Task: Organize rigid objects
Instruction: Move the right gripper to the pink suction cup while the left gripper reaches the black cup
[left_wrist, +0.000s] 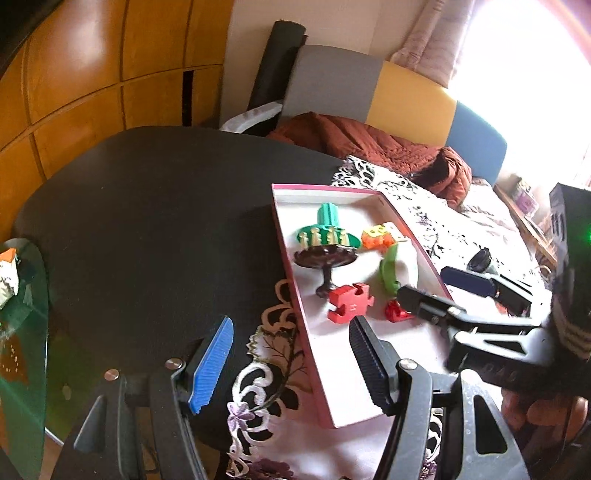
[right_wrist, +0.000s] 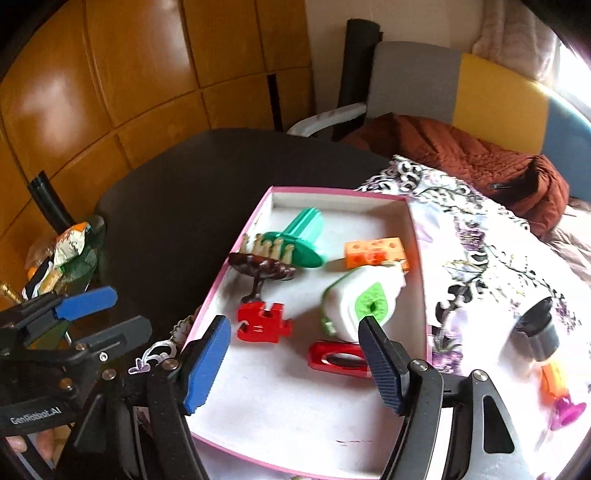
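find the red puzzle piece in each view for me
Left wrist: red puzzle piece lies low in the pink box, right of centre.
Right wrist: the piece lies left of centre in the box.
Shared landmark: the brown stemmed dish just behind it.

The desk (right_wrist: 166, 177) is dark and rounded. A floral embroidered cloth (right_wrist: 480, 258) covers its side beyond the right tongs (right_wrist: 295, 363). The pink-rimmed white tray (right_wrist: 236, 251) lies directly ahead of those tongs, partly on the cloth. Right of them, a black cap (right_wrist: 537, 330) and an orange-pink toy (right_wrist: 559, 397) rest on the cloth.
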